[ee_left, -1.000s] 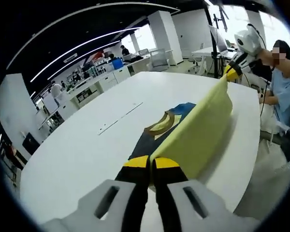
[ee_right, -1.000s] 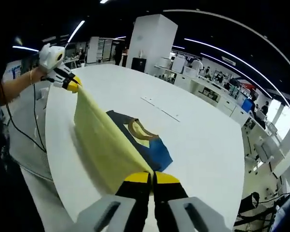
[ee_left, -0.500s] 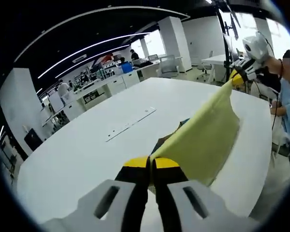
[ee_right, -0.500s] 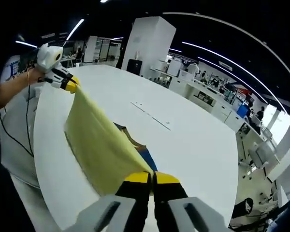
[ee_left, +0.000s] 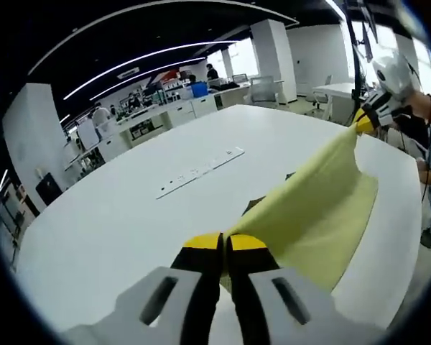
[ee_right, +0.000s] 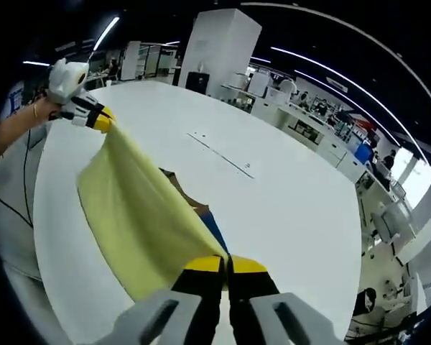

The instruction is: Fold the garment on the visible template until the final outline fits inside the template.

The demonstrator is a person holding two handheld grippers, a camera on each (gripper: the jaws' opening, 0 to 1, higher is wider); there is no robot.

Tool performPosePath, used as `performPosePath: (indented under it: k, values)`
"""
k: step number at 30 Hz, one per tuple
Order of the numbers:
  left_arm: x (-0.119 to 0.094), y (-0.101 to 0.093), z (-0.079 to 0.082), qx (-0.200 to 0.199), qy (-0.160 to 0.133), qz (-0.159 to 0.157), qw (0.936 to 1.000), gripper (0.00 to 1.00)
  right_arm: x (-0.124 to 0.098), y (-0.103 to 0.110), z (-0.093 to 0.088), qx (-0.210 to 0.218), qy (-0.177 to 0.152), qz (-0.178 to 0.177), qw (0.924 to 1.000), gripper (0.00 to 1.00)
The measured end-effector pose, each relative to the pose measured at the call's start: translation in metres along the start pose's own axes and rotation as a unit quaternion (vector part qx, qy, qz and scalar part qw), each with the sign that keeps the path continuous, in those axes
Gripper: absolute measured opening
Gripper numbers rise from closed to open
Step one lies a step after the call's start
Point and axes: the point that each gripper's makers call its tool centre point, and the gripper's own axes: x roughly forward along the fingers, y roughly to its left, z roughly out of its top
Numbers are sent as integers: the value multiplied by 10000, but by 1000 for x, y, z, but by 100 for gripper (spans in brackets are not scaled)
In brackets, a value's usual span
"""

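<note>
Two tongs, one cloth. Left tongs (ee_left: 225, 244) pinched tight on one corner of the yellow garment (ee_left: 312, 215). Right tongs (ee_right: 225, 264) pinched tight on the other corner of the same edge. Garment (ee_right: 140, 215) lifted up off the white bench (ee_left: 122, 223), stretched like a sheet between both tongs, with its lower part hanging down to the bench top. Under it, a dark and blue template (ee_right: 208, 223) peeking out, mostly covered.

Step in hand, most likely: carrying the held edge over to make a fold.

To do it well:
- Keep both tongs shut tight, so no corner slips out.
- Keep the edge pulled straight, not saggy, but not so hard that the cloth drags off the template.
- Move both tongs together, side by side, at the same height.
- Lay the edge down slowly and flat, lined up with the template edge.
- Let go only once the cloth rests on the bench.
- Then check for bits poking past the template.
</note>
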Motion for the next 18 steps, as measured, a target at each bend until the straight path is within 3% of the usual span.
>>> performPosePath:
  k: [3,6,18]
  values:
    - [9,2,-10,-64,87,-12,9999,0,13,-2,-2,-52,45,59,10000,0]
    - [22,4,-24,322,340,55,9989,0,28,-2,-4,-127,66,108,9998,0]
    - [60,8,-51,24,527,-72,9986,0,77,-9,-27,-402,525,215,9976,0]
